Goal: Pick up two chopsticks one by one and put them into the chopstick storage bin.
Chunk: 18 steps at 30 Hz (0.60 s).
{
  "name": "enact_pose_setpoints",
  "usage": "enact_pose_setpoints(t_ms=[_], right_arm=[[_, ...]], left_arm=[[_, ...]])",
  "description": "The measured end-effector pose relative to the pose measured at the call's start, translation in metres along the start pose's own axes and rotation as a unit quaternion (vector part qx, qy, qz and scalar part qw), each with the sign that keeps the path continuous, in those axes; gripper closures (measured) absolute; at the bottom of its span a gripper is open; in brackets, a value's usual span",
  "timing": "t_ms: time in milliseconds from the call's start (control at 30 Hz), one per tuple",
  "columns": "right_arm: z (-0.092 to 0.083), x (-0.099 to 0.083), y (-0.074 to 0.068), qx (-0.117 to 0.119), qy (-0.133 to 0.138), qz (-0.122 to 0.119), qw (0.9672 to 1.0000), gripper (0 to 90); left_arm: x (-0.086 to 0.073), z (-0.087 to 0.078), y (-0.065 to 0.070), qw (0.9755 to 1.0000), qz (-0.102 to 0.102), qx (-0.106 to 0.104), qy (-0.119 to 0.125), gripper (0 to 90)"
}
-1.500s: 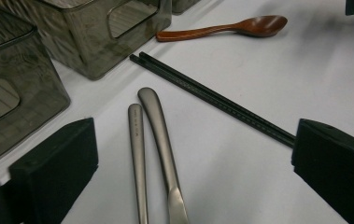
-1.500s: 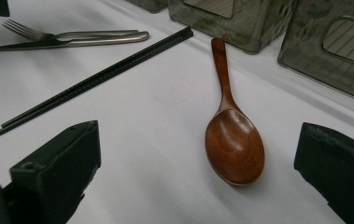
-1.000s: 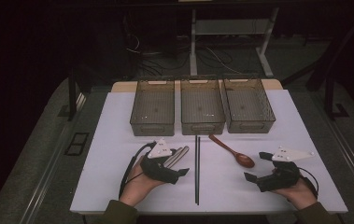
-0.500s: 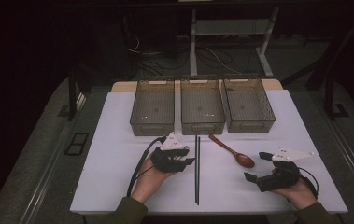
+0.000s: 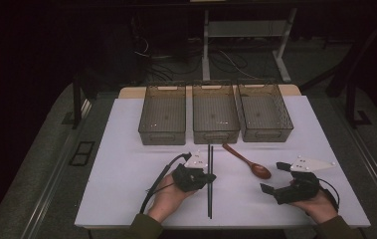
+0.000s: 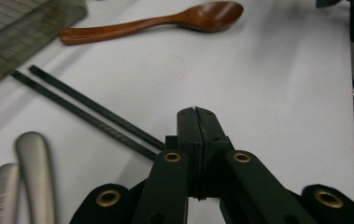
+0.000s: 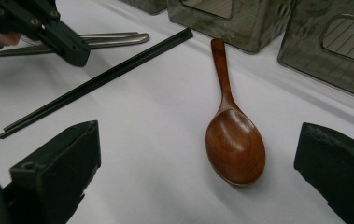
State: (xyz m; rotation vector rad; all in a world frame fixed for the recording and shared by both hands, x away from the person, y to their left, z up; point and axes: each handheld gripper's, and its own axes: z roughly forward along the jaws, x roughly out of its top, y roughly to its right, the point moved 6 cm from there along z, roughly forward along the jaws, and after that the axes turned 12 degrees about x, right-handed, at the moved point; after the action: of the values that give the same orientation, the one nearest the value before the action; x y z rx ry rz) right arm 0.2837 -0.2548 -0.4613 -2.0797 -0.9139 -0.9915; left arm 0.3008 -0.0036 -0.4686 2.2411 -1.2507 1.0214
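Note:
Two black chopsticks (image 5: 210, 179) lie side by side, running from the table's front edge toward the bins. My left gripper (image 5: 211, 176) is shut with nothing between its jaws, its tip (image 6: 196, 112) just above the table beside the chopsticks (image 6: 95, 116). A brown wooden spoon (image 5: 246, 161) lies right of the chopsticks with its bowl toward me. My right gripper (image 5: 274, 178) stands open and holds nothing. In its own view the right gripper (image 7: 198, 140) faces the spoon (image 7: 234, 144), whose bowl lies ahead between the jaws.
Three smoky clear bins (image 5: 162, 121) (image 5: 215, 118) (image 5: 264, 116) stand in a row at the back of the white table (image 5: 121, 164). Two silver metal utensil handles (image 6: 30, 179) lie on the table by my left gripper, seen as utensils (image 7: 104, 39) in the right gripper view.
My left gripper has moved rightward across the table up to the chopsticks. The right gripper, spoon and chopsticks have not moved.

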Motion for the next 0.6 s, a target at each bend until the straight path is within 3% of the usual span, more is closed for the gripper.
enact_pose_setpoints(t_ms=[267, 533, 600], right_arm=[[0.000, 0.000, 0.000, 0.001, 0.000, -0.001, 1.0000, 0.8], [0.000, 0.000, 0.000, 0.000, 0.000, 0.001, 1.0000, 0.8], [-0.001, 0.000, 0.000, 0.000, 0.001, 0.000, 1.0000, 0.8]], left_arm=[[-0.008, 0.013, 0.015, 0.9991, 0.028, -0.009, -0.032, 89.0], [-0.013, 0.014, 0.017, 0.9981, 0.034, -0.010, -0.050, 89.1], [-0.014, 0.014, 0.018, 0.9984, 0.026, -0.012, -0.049, 89.1]])
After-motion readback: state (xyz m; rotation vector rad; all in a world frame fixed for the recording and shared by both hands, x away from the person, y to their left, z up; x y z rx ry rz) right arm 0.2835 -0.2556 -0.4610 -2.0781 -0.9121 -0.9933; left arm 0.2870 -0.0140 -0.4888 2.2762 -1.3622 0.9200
